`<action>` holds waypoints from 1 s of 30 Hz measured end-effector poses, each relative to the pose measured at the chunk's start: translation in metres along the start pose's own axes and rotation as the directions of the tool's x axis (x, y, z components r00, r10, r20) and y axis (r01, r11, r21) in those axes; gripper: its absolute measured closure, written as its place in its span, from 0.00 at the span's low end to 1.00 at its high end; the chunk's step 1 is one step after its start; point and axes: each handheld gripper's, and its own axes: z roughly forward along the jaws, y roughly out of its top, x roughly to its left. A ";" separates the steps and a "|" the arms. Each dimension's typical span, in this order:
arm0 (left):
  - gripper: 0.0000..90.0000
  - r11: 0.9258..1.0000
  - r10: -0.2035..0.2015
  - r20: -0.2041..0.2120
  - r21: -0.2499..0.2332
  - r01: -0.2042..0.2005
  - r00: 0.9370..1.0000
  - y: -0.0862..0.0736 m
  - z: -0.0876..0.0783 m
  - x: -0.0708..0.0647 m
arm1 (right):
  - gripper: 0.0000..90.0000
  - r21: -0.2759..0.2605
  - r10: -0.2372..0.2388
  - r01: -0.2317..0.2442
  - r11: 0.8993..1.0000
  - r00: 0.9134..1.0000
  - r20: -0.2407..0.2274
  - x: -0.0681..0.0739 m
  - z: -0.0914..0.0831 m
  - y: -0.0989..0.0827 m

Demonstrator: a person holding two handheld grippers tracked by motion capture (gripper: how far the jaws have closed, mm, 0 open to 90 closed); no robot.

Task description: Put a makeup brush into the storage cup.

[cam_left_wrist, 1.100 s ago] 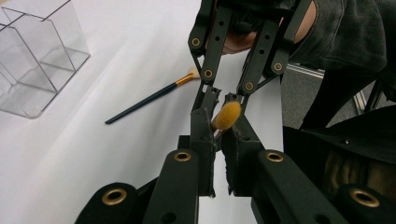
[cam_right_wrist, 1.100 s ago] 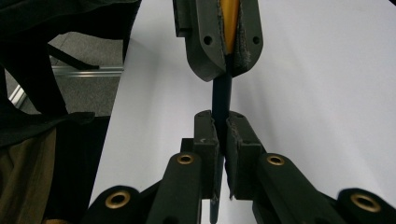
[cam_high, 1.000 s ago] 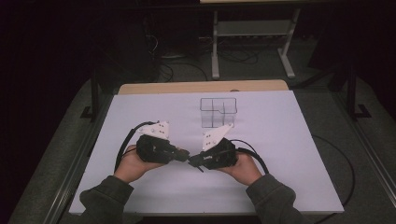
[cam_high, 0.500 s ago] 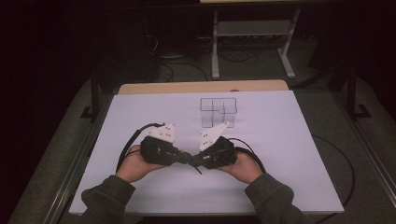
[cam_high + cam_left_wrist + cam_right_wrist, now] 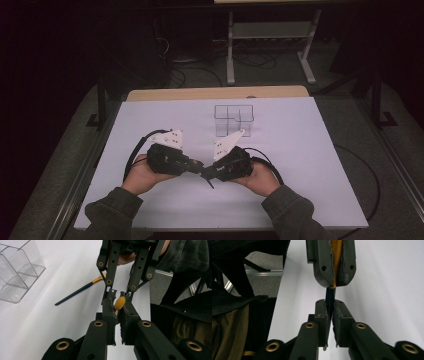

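Orange at one end and dark along its handle, a slim brush (image 5: 330, 295) bridges the two claws, which meet tip to tip low over the white tabletop (image 5: 310, 165). The left claw (image 5: 117, 307) is clamped shut on the orange end. The right claw (image 5: 329, 306) has the dark handle between its jaws, which have just been opening; whether its pads press on the handle I cannot tell.

It looks like a hand-over to the left claw. Next, the right claw needs to spread clear of the handle and back straight off, without dragging the brush askew.

A second brush (image 5: 77, 293) lies flat on the tabletop, ahead and to the left of the left claw. A clear box (image 5: 17, 272) with compartments stands farther out on that same side.
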 end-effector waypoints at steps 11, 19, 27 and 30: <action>0.92 1.000 0.020 -0.006 0.014 -0.020 1.000 0.003 0.002 -0.001 | 0.91 0.002 -0.004 0.004 1.000 1.000 -0.016 0.000 -0.001 0.008; 0.81 1.000 -0.008 -0.050 0.001 0.008 0.999 -0.004 -0.009 -0.001 | 0.92 0.010 0.012 -0.012 1.000 1.000 -0.013 -0.007 -0.004 0.004; 0.74 0.998 -0.057 -0.104 -0.003 0.057 0.993 -0.022 -0.017 0.004 | 0.92 0.019 0.048 -0.048 0.999 0.999 0.007 -0.017 -0.013 -0.004; 0.73 0.998 -0.061 -0.119 -0.003 0.061 0.991 -0.026 -0.018 0.005 | 0.92 0.018 0.054 -0.055 0.998 0.998 0.007 -0.019 -0.015 -0.004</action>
